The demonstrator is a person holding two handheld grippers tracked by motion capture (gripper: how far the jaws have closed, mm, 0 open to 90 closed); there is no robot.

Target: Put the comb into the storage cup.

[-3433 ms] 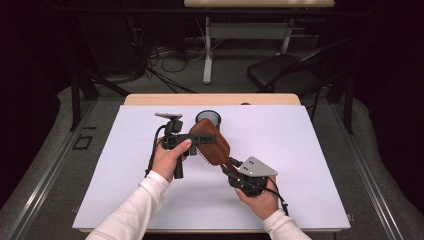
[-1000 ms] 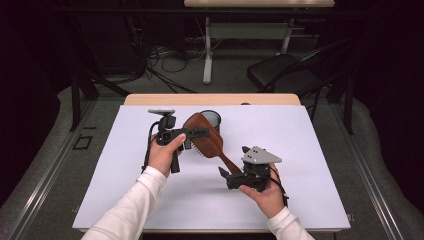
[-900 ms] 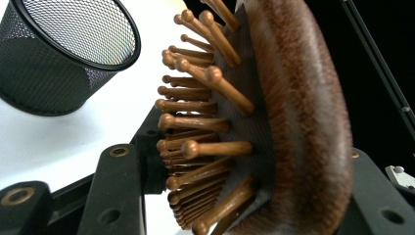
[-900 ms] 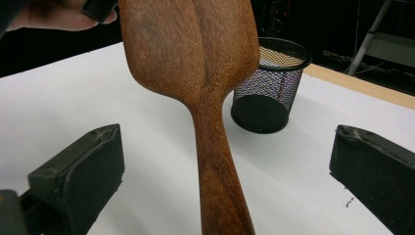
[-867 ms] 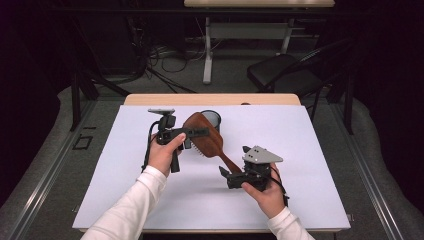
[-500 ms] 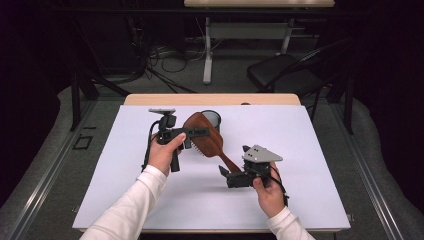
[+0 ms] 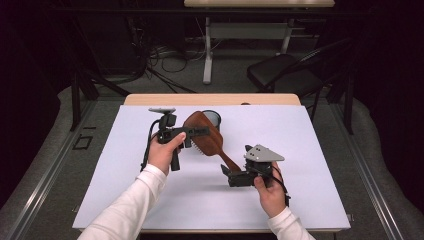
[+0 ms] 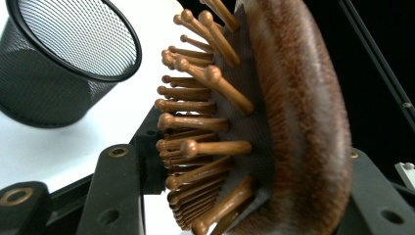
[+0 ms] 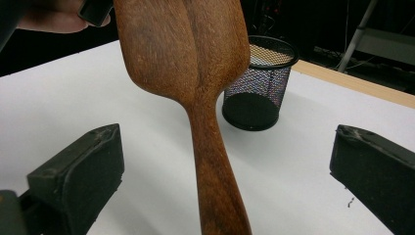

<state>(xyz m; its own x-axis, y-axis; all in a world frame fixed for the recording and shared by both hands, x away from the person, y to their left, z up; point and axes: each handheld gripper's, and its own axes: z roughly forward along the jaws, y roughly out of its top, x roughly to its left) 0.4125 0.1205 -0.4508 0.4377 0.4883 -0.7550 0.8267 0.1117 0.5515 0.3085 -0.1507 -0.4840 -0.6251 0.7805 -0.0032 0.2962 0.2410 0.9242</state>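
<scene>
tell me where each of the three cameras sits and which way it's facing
High view: fixed above the person's side, looking forward and down on the white table; both forearms, hands, the left tongs and right tongs show.
Left gripper view: rides the left tongs, looking along its black jaws, which clamp the hairbrush head.
Right gripper view: rides the right tongs, looking along the brush handle, which lies between open jaws; a bit of the other hand shows at top left.
Shared: both gripper views show the brush and the mesh cup.
</scene>
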